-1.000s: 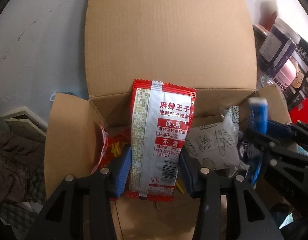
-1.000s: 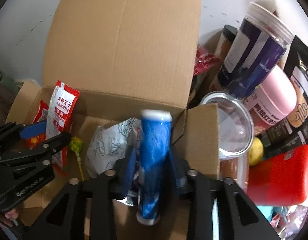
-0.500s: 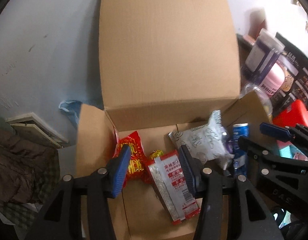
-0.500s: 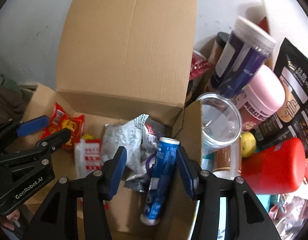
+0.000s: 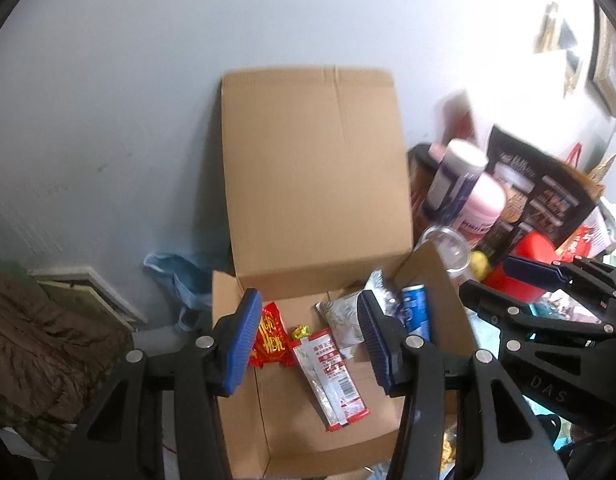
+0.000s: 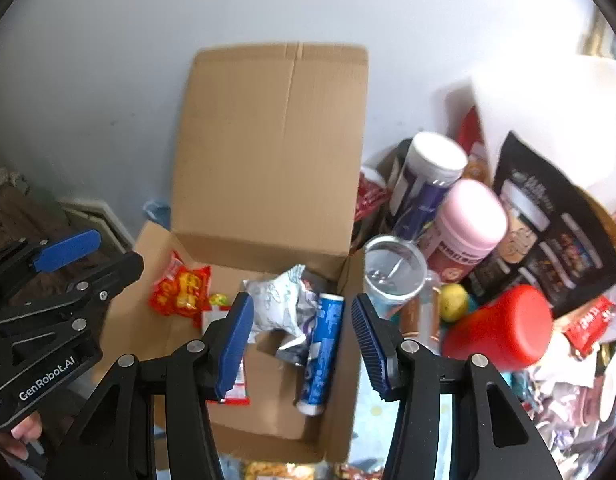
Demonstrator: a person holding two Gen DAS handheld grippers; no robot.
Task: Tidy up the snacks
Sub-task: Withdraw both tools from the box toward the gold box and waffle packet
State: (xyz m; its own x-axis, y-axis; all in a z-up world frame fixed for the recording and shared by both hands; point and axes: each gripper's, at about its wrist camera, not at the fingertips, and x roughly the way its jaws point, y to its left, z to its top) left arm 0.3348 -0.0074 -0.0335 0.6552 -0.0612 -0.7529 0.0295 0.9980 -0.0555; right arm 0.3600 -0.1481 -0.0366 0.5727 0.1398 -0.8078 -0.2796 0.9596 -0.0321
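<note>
We are holding both claws open and empty above the cardboard box (image 6: 268, 392), which is sitting low in the centre of both frames with its tall flap standing against the wall. The snacks are lying inside: the blue tube (image 6: 321, 344) along the right wall, its long axis running from lower frame toward the flap; the white crinkled bag (image 6: 280, 300) just left of it; the red-and-silver sachet (image 5: 331, 376) flat on the floor; the red-and-yellow packet (image 6: 182, 290) at the left. The right claw (image 6: 304, 344) is hanging directly over the tube, the left claw (image 5: 308, 340) over the sachet. We judge the next snack is lying lower right, past the red container (image 6: 503, 328) and pink jar (image 6: 467, 228), nearer the right claw; the box's right wall is standing between.
</note>
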